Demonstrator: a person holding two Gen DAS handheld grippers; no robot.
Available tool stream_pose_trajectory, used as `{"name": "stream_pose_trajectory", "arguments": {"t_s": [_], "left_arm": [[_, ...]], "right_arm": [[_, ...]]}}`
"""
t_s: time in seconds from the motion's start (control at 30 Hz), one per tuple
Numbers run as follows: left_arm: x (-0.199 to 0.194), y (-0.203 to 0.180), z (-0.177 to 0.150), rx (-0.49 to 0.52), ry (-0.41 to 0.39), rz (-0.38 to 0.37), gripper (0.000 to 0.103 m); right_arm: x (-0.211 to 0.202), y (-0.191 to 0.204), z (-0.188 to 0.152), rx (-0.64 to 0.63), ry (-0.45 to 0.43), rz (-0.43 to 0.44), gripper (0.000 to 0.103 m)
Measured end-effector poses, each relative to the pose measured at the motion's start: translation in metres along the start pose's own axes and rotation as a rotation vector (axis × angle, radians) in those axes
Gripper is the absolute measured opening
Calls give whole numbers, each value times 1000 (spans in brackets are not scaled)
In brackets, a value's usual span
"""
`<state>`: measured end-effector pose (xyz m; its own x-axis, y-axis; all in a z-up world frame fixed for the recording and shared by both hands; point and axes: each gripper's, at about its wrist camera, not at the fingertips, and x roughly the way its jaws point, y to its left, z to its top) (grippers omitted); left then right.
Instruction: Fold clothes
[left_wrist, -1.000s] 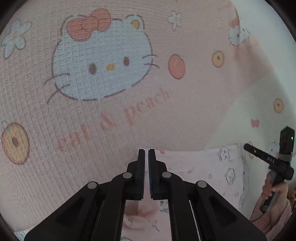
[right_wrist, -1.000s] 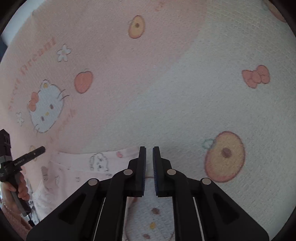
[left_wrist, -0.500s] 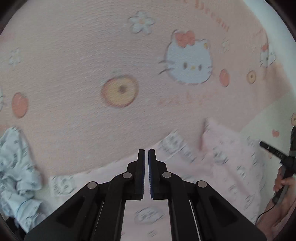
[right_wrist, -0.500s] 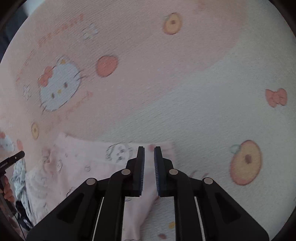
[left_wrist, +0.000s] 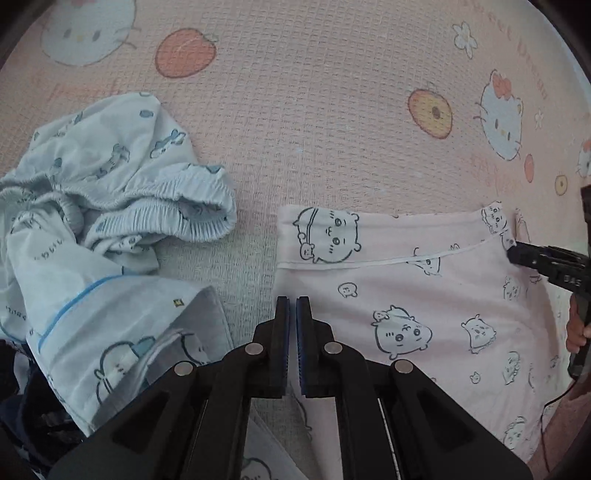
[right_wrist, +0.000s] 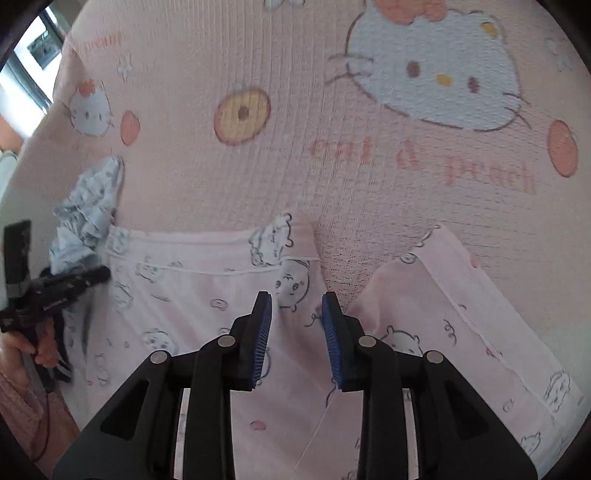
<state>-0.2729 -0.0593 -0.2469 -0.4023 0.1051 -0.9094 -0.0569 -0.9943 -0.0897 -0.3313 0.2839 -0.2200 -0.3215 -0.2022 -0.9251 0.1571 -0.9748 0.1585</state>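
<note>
A pale pink garment (left_wrist: 424, 295) printed with cartoon animals lies flat on the pink cat-print mat (left_wrist: 314, 110). My left gripper (left_wrist: 293, 301) is shut on the garment's left edge, pointing steeply down. In the right wrist view the same pink garment (right_wrist: 184, 295) spreads below my right gripper (right_wrist: 296, 299). Its jaws are opening; the cloth lies under and between them, and the pads do not press it. A second pink flap (right_wrist: 461, 314) lies to the right. Each gripper shows in the other's view: the right gripper (left_wrist: 543, 262) and the left gripper (right_wrist: 55, 291).
A crumpled light blue garment (left_wrist: 110, 184) with an elastic waistband lies left of the pink one, also seen as a blue heap (right_wrist: 88, 210). A person's hand (right_wrist: 40, 347) holds the left gripper's handle. A window (right_wrist: 26, 66) shows at the far upper left.
Both grippers swept across the mat and came down with the pink cloth, which now lies spread flat. The right jaws have parted; the left stay shut. The blue garment has come into view.
</note>
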Motion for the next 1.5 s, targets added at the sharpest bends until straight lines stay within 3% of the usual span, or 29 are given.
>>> {"name": "stream_pose_trajectory", "arguments": {"t_s": [0.1,0.17,0.23,0.33,0.4,0.57,0.63,0.7,0.77,0.8,0.87,0.93,1.0,1.07,1.13,1.2,1.27,1.3,1.33,1.4,1.47,1.5], "left_arm": [[1,14,1,-2,-11,99,4],[-2,31,4,-98,-16,18,5],[-5,43,6,-176,-34,-69,5],[-5,43,9,-185,-55,-180,5],[-1,36,11,-168,-51,-230,5],[12,15,12,-60,-40,-103,5],[7,16,15,-42,-69,29,5],[-3,29,18,-73,-119,76,5],[-7,43,21,-144,-109,-124,5],[-8,43,21,-156,-113,-195,5],[-9,37,16,-62,-93,-155,5],[-11,32,11,41,-70,-98,5],[-1,44,13,11,-17,-41,9],[-7,63,16,-66,-15,71,9],[-19,70,16,-63,-61,7,10],[-18,63,14,-26,-23,-155,10],[-14,45,8,53,36,-282,10],[-5,37,7,112,91,-254,10],[4,25,2,162,142,-156,10],[-1,34,-3,159,144,-85,10],[-8,51,-3,104,152,40,10],[-15,55,-4,86,130,40,10]], "right_arm": [[-5,-19,3,24,-32,-92,22],[-14,-40,5,109,-53,-125,20],[-20,-43,5,136,-58,-42,23],[-17,-8,7,-17,-47,-13,23],[-8,10,10,-76,-32,-44,23],[14,10,25,-13,-31,-95,23],[14,3,30,13,-50,-144,24],[8,-8,33,83,-82,-186,24],[-2,-15,33,134,-127,-199,29],[-4,-13,34,131,-127,-149,29],[6,3,35,70,-65,-45,29],[22,22,35,-15,-2,-69,28],[25,26,38,-11,-17,-111,29],[22,24,43,49,-23,-214,29],[12,28,43,65,-54,-219,29],[5,38,39,49,-67,-139,29],[14,56,33,13,-22,-57,29],[23,63,30,-14,8,-51,28],[29,65,28,-35,13,-83,28],[31,66,25,-49,-3,-152,27],[19,66,25,-18,-29,-195,28],[13,66,25,-2,-43,-216,29]]}}
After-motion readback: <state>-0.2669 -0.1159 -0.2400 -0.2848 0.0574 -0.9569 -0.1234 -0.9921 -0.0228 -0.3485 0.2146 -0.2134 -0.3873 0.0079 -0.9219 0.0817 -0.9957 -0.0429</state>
